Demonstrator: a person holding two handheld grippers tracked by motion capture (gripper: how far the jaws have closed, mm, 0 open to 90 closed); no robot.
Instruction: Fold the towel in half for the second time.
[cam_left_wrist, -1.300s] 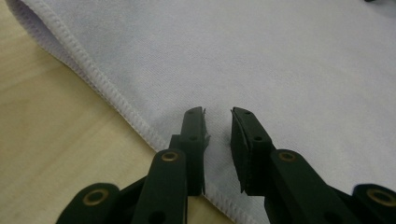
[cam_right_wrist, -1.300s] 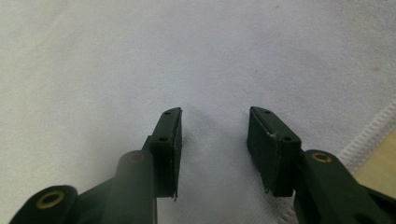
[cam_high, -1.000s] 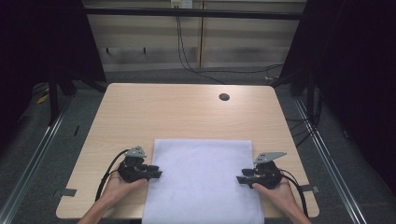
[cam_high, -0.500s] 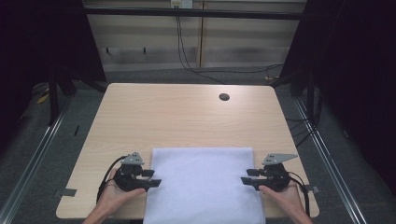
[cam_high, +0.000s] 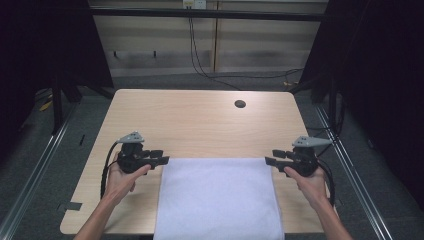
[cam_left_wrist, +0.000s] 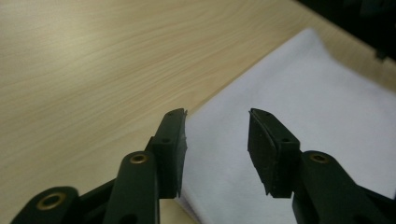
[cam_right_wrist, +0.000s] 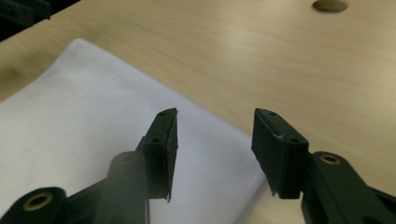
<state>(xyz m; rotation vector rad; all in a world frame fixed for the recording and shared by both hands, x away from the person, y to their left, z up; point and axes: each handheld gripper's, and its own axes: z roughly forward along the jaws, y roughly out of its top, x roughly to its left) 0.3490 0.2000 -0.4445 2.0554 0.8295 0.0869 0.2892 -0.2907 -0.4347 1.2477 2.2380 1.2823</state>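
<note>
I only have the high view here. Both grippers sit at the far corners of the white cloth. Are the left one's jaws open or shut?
Observer: Open. In the left gripper view the left gripper shows a clear gap, with the white cloth beneath it.
Operator: And the right one?
Observer: The right gripper is open too, over the cloth's corner.
Operator: Is cloth pinched anywhere?
Observer: No, the cloth lies flat below both gaps.
</note>
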